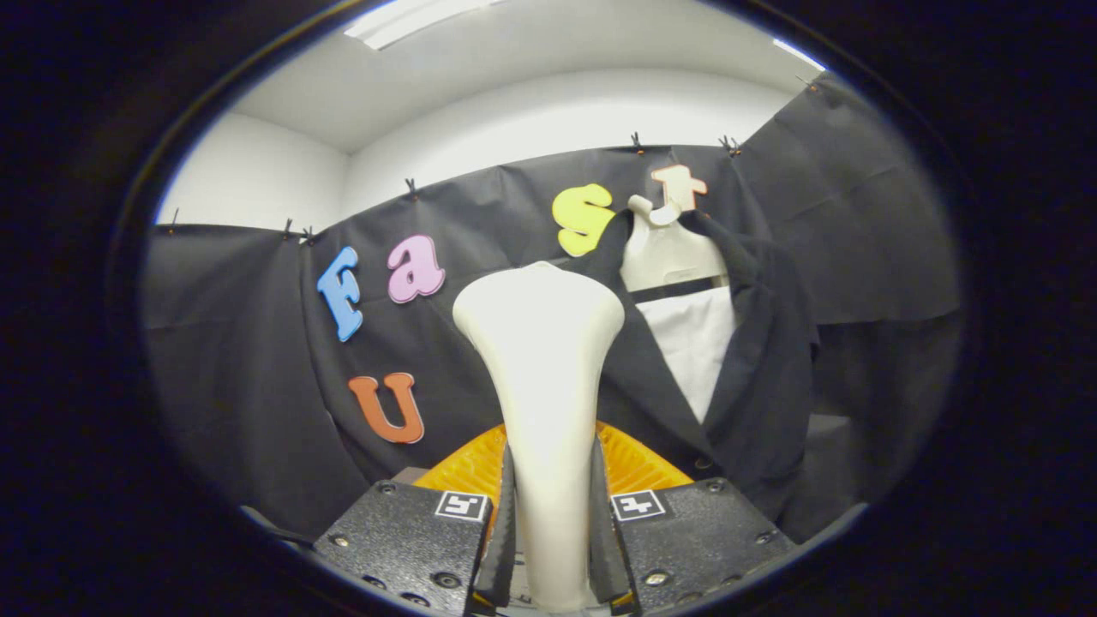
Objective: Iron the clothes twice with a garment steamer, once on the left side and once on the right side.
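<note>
A cream-white garment steamer (542, 377) stands upright between my fingers, its narrow handle pinched by both and its wide head rising well above them. My gripper (551, 514) is shut on the handle. Beyond the steamer and a little to its right hangs a dark jacket (763, 377) on a pale hanger (664, 248), open at the front over a white panel (694, 343). The steamer head stands in front of the jacket's left lapel and hides part of it. There is a clear gap between the head and the cloth.
A black cloth wall (231, 368) runs behind the jacket and off to both sides. Above it are a white room wall (548, 120) and the ceiling. Something ribbed and orange (638, 463) lies low, just behind my fingers.
</note>
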Demonstrator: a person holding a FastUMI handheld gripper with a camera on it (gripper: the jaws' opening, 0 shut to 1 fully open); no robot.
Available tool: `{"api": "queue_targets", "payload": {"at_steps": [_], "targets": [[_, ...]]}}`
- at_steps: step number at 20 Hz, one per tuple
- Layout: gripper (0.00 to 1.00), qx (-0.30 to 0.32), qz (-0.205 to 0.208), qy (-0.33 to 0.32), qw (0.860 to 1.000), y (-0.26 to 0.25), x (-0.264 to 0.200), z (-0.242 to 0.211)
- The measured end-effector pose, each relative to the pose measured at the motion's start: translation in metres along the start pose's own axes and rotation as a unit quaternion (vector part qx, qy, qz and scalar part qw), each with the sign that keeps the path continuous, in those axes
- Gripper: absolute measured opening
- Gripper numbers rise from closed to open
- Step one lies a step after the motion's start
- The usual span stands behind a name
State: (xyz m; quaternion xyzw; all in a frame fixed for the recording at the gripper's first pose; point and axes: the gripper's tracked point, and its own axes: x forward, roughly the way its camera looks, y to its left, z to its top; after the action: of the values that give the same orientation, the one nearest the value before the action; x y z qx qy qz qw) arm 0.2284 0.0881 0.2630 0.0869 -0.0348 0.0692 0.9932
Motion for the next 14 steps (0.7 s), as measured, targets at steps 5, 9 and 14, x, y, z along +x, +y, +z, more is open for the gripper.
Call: {"api": "queue_targets", "payload": {"at_steps": [5,9,14], "targets": [[0.39,-0.029,-0.039,0.002,0.999,-0.028,0.033,0.001],[0.39,-0.063,-0.064,0.019,0.996,-0.033,0.054,-0.018],[0.39,-0.076,-0.075,0.046,0.993,-0.040,0.060,-0.053]]}}
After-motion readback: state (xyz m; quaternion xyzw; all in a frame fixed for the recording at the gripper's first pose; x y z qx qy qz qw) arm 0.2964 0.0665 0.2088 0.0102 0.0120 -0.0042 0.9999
